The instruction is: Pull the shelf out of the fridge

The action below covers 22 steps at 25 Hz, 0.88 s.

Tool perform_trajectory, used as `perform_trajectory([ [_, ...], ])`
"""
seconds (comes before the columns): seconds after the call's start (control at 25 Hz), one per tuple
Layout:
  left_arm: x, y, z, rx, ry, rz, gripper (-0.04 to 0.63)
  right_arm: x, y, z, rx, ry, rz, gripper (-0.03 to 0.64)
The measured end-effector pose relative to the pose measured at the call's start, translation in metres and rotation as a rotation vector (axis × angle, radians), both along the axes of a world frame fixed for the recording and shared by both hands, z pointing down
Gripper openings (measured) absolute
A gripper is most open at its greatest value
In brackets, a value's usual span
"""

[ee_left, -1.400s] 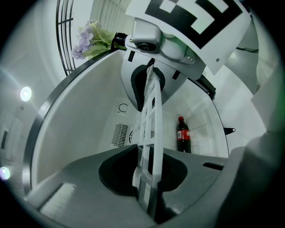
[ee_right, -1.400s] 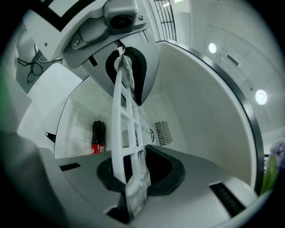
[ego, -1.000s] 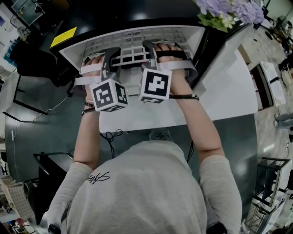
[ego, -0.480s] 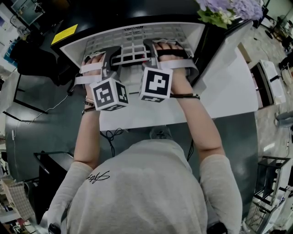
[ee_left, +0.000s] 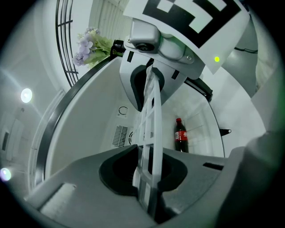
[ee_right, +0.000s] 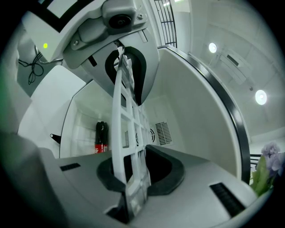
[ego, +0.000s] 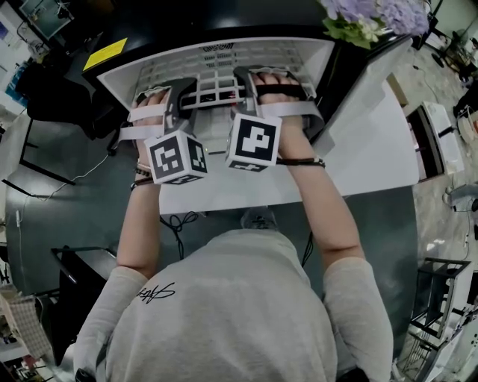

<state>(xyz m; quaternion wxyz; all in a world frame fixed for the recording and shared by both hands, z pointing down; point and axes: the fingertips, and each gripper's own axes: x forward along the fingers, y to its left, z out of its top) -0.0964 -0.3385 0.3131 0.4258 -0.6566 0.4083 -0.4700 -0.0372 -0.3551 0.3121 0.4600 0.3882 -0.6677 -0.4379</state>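
Note:
The white grid shelf (ego: 216, 83) lies in the open fridge (ego: 119, 78), with its near edge towards me. My left gripper (ego: 181, 93) and right gripper (ego: 244, 82) are side by side on that edge, each shut on it. In the left gripper view the shelf (ee_left: 150, 133) runs edge-on between the grey jaws of the left gripper (ee_left: 149, 180), and the right gripper (ee_left: 151, 67) clamps the same edge further along. In the right gripper view the shelf (ee_right: 124, 129) is pinched by the right gripper (ee_right: 133, 180), with the left gripper (ee_right: 120, 49) beyond.
A cola bottle (ee_left: 179, 135) (ee_right: 101, 136) stands inside the fridge by its wall. Purple flowers (ego: 373, 19) sit on top at the right. The open white door (ego: 366, 149) stretches out on the right. A yellow note (ego: 103, 54) lies on the dark top at left.
Both grippers keep their hold on the shelf's edge and stay about where they were. Only the head view shifts a little.

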Motion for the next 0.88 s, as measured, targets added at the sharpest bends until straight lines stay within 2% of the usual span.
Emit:
perform_trajectory([
  [0.88, 0.0, 0.0094, -0.0029, 0.002, 0.0, 0.0, 0.044, 0.0001, 0.0096, -0.0029, 0.002, 0.001, 0.0, 0.048],
])
